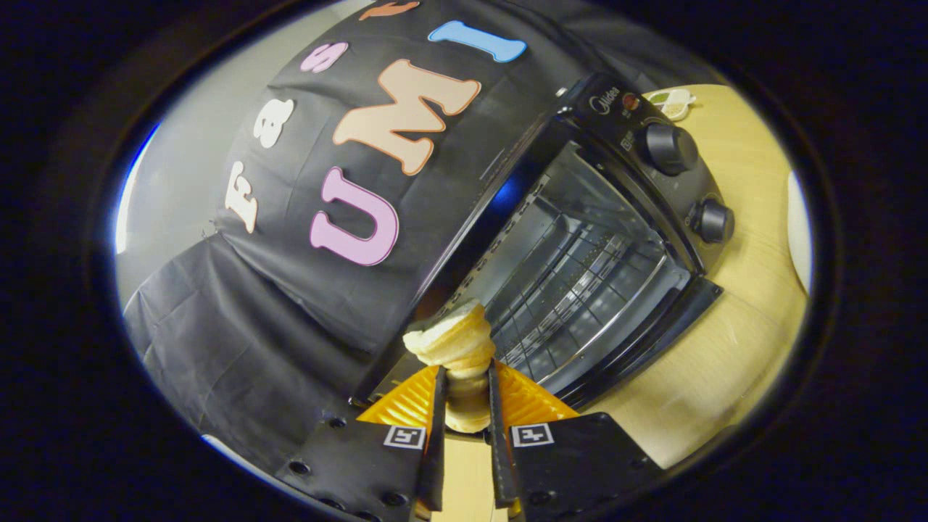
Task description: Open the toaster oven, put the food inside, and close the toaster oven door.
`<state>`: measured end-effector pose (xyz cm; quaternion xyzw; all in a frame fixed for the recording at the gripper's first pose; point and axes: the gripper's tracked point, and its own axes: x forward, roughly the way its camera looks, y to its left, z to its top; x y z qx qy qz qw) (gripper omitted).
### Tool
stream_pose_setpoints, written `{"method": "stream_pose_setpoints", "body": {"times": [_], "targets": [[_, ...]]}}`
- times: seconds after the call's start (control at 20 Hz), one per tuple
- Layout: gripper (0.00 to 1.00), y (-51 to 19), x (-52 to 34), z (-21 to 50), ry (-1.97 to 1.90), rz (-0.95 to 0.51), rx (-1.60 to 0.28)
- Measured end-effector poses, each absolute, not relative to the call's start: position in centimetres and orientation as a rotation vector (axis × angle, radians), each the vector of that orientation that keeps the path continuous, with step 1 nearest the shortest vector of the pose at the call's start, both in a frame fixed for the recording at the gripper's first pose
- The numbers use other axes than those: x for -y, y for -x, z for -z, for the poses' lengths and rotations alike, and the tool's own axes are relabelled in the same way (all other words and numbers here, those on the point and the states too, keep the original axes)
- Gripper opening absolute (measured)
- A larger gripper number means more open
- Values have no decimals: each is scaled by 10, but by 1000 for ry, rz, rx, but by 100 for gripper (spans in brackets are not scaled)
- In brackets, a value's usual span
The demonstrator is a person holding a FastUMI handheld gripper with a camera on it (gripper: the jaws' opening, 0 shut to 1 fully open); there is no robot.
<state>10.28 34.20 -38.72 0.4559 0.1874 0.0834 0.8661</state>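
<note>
You have the gripper closed narrowly on the food, a pale, twisted pastry-like piece; both fingers press its lower part while the wider top stands out just ahead of the fingertips. It looks light and soft, likely to crumble or dent, so judge your squeeze gently: firm enough that it does not slip, no more. The hold sits low on the piece, which leaves the bulkier top free to tip, so keep the tilt of your wrist steady.

The toaster oven stands on the table just beyond the food, its door already dropped open toward you and the wire rack bare inside. The two knobs sit on the panel beside the cavity. The food hangs at the near side of the opening, close to the cavity's edge and above the door's hinge end, not yet inside.

You will likely need to carry it over the open door and set it on the rack; the metal frame is the thing to avoid brushing.
</note>
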Motion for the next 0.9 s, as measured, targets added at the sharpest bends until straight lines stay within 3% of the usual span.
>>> {"method": "stream_pose_setpoints", "body": {"times": [0.45,0.9], "targets": [[29,-103,-334,391,-969,-105,-333],[29,-139,-312,398,-1007,52,-311]]}}
